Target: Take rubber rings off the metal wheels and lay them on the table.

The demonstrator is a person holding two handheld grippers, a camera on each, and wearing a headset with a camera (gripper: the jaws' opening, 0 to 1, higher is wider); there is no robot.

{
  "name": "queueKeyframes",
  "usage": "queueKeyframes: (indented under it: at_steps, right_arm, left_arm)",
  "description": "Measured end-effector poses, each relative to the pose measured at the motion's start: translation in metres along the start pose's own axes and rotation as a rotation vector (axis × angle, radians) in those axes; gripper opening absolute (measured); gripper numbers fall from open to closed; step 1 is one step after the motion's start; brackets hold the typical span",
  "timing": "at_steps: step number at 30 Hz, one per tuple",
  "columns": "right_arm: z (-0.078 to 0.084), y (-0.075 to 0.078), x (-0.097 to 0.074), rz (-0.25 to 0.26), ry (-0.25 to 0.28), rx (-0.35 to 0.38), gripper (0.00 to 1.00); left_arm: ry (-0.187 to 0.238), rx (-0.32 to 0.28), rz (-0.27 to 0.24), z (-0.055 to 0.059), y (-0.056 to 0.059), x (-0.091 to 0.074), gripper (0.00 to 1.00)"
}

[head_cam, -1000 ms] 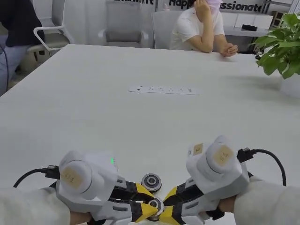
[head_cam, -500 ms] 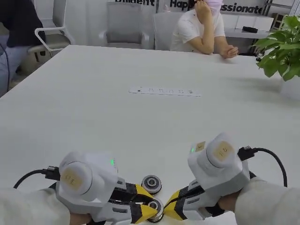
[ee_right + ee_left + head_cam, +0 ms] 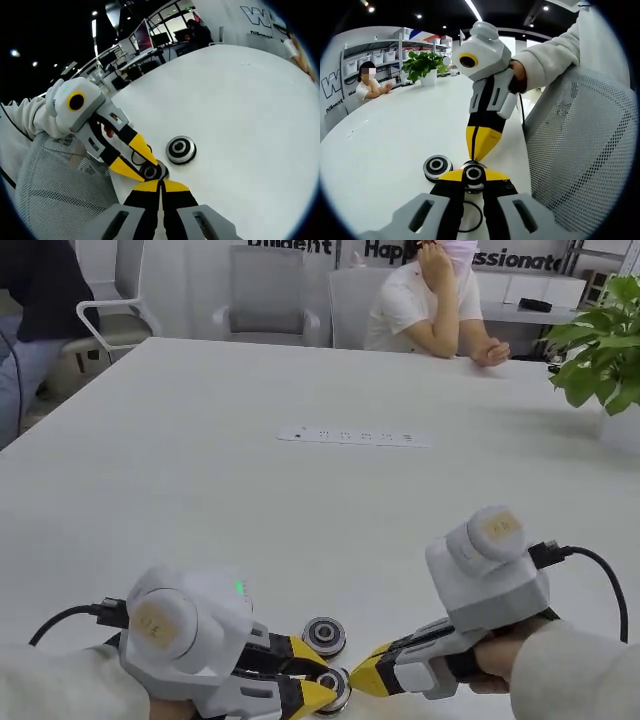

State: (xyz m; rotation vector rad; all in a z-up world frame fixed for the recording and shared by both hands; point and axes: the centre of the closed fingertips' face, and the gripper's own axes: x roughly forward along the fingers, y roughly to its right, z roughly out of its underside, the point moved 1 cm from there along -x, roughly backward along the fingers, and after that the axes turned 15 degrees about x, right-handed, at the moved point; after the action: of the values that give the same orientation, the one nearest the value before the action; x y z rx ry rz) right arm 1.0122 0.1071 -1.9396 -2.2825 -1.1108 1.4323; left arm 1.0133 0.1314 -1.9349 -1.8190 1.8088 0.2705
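L gripper point(image 3: 472, 176) is clamped on a small metal wheel point(image 3: 473, 173), held low over the table point(image 3: 300, 520) at its near edge. R gripper point(image 3: 160, 184) has its jaws pressed together, tip nosing at that wheel's rim. Can't tell if it has caught any rubber. The second wheel point(image 3: 438, 166) sits just beside, w/ a dark rubber ring point(image 3: 427, 168) around it. Risks: the R tip skids off the rim w/o hooking a ring. Or it pries too hard and pops the wheel out of L's grip, which could knock the neighbour. This close to the edge, a loose wheel could roll off.
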Motion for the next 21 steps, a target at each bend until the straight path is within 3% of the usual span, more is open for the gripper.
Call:
queueKeyframes:
  at_steps: [17,21]
  right_arm:
    - [0.000,-0.011,0.002,-0.033,-0.004,-0.015,0.00]
    - [-0.002,-0.016,0.002,-0.061,0.006,-0.007,0.00]
  left_arm:
    - [0.002,-0.002,0.005,0.000,0.001,0.000,0.08]
    - [0.003,-0.002,0.006,0.000,0.001,0.000,0.08]
